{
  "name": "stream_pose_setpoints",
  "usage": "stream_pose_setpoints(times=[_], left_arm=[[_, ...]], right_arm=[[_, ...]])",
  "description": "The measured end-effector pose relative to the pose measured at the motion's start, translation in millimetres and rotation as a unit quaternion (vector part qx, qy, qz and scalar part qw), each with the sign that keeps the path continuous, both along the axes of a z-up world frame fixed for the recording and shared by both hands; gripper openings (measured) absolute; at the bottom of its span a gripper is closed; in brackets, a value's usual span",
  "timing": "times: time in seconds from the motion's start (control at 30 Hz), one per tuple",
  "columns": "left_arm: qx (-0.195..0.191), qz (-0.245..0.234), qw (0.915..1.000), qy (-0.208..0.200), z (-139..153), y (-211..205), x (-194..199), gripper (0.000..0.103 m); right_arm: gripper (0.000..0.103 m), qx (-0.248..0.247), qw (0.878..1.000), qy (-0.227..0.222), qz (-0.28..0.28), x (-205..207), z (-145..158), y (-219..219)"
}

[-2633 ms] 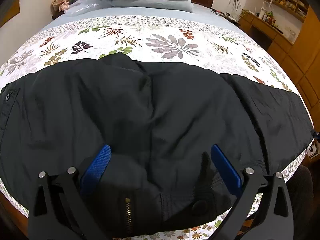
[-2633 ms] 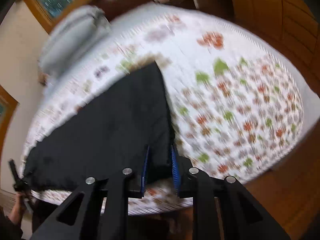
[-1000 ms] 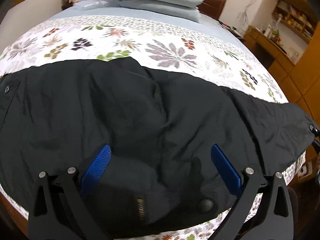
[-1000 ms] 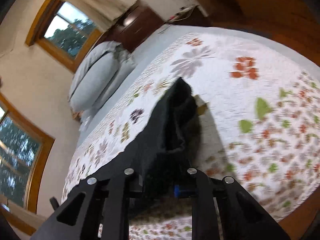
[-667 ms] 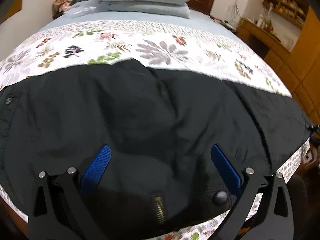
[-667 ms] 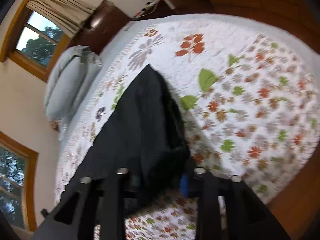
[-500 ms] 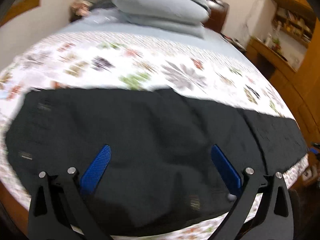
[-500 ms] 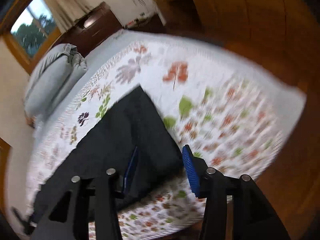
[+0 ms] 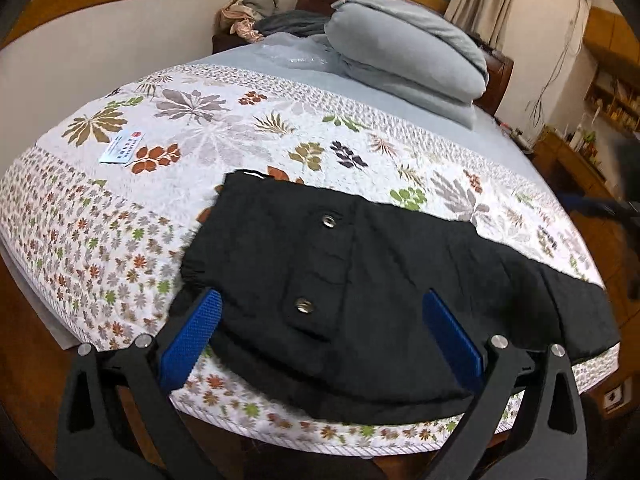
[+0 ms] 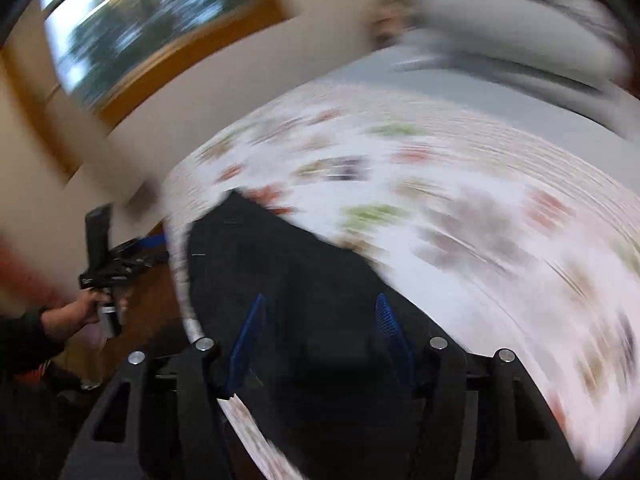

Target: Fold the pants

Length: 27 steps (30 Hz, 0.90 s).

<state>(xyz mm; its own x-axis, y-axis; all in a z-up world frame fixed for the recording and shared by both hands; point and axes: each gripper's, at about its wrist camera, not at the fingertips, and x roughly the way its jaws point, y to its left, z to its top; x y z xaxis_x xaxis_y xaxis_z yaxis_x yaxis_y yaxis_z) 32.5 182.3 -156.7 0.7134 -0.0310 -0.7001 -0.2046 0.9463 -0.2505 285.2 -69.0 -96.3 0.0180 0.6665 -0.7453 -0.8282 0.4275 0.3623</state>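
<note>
The black pants [image 9: 360, 280] lie flat along the near edge of the bed, waistband with two metal snaps to the left, legs running right. My left gripper [image 9: 320, 320] is open, hovering above the waist end with nothing between its blue pads. In the blurred right wrist view the pants [image 10: 300, 280] stretch away from my right gripper [image 10: 320, 332], which is open over the leg end. The left gripper [image 10: 116, 256] shows there too, at the far left, held by a hand.
The floral quilt [image 9: 200, 132] covers the bed; a white card [image 9: 120, 148] lies on it at the left. Grey folded bedding [image 9: 408, 48] and clothes are stacked at the headboard. Wooden shelves [image 9: 612, 92] stand at the right. Wood floor [image 9: 24, 320] borders the bed.
The right gripper let go of the leg end and opened, then swung fast. The left gripper pulled back and moved left, so the waistband with snaps now lies before it.
</note>
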Motion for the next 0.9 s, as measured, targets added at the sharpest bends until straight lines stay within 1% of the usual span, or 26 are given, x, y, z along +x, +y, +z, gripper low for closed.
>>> stream_pose_setpoints(times=[0.03, 0.07, 0.1, 0.17, 0.2, 0.27, 0.3, 0.37, 0.43, 0.47, 0.5, 0.53, 0.57, 0.6, 0.67, 0.73, 0.77, 0.8, 0.87, 0.9], left_arm=[[-0.006, 0.003, 0.9999, -0.008, 1, 7, -3, 0.100], [-0.015, 0.003, 0.9998, -0.012, -1, 12, -4, 0.100], [-0.020, 0.001, 0.9997, -0.012, -2, 16, -5, 0.100], [-0.023, 0.000, 0.9996, -0.017, -4, 22, -8, 0.100], [-0.024, 0.000, 0.9995, -0.020, -7, 26, -8, 0.100], [-0.023, -0.004, 0.9995, -0.019, -13, 32, -9, 0.100], [-0.024, -0.002, 0.9995, -0.019, -16, 35, -9, 0.100], [-0.024, 0.001, 0.9996, -0.013, -26, 42, -8, 0.100], [-0.014, 0.007, 0.9999, -0.004, -33, 47, -7, 0.100], [-0.008, 0.012, 0.9999, 0.000, -37, 50, -6, 0.100], [-0.007, 0.014, 0.9999, 0.001, -40, 52, -6, 0.100], [-0.008, 0.017, 0.9998, 0.003, -42, 54, -5, 0.100], [-0.008, 0.019, 0.9998, 0.005, -45, 55, -5, 0.100], [-0.007, 0.017, 0.9998, 0.005, -47, 56, -5, 0.100], [-0.004, 0.012, 0.9999, 0.003, -50, 55, -4, 0.100], [-0.005, 0.009, 0.9999, 0.006, -52, 53, -1, 0.100], [-0.010, 0.006, 0.9999, 0.011, -55, 53, 2, 0.100], [-0.014, 0.007, 0.9998, 0.016, -58, 52, 4, 0.100], [-0.009, 0.015, 0.9997, 0.018, -63, 51, 8, 0.101], [-0.008, 0.018, 0.9996, 0.019, -66, 51, 9, 0.101]], right_arm=[[0.060, -0.005, 0.999, 0.016, 0.040, 7, -5, 40], [0.069, -0.010, 0.996, 0.034, 0.081, 12, -12, 75], [0.073, -0.030, 0.993, 0.035, 0.111, 19, -20, 118], [0.076, -0.064, 0.985, 0.033, 0.157, 25, -34, 174], [0.077, -0.082, 0.979, 0.037, 0.183, 28, -45, 206], [0.084, -0.106, 0.967, 0.064, 0.225, 34, -63, 243], [0.084, -0.124, 0.958, 0.075, 0.249, 36, -77, 267], [0.085, -0.154, 0.945, 0.082, 0.275, 40, -97, 292], [0.085, -0.188, 0.933, 0.080, 0.295, 39, -118, 313], [0.086, -0.200, 0.927, 0.086, 0.305, 37, -127, 319], [0.087, -0.213, 0.918, 0.097, 0.321, 33, -137, 323], [0.088, -0.220, 0.911, 0.102, 0.335, 29, -144, 326], [0.088, -0.223, 0.906, 0.107, 0.345, 27, -149, 328], [0.094, -0.225, 0.899, 0.114, 0.358, 21, -155, 329], [0.096, -0.224, 0.897, 0.107, 0.366, 16, -160, 331], [0.093, -0.220, 0.900, 0.106, 0.361, 15, -163, 333], [0.084, -0.216, 0.903, 0.099, 0.357, 16, -162, 332], [0.070, -0.213, 0.905, 0.094, 0.357, 17, -159, 332], [0.048, -0.204, 0.908, 0.097, 0.353, 20, -153, 334], [0.038, -0.200, 0.909, 0.089, 0.354, 19, -148, 334]])
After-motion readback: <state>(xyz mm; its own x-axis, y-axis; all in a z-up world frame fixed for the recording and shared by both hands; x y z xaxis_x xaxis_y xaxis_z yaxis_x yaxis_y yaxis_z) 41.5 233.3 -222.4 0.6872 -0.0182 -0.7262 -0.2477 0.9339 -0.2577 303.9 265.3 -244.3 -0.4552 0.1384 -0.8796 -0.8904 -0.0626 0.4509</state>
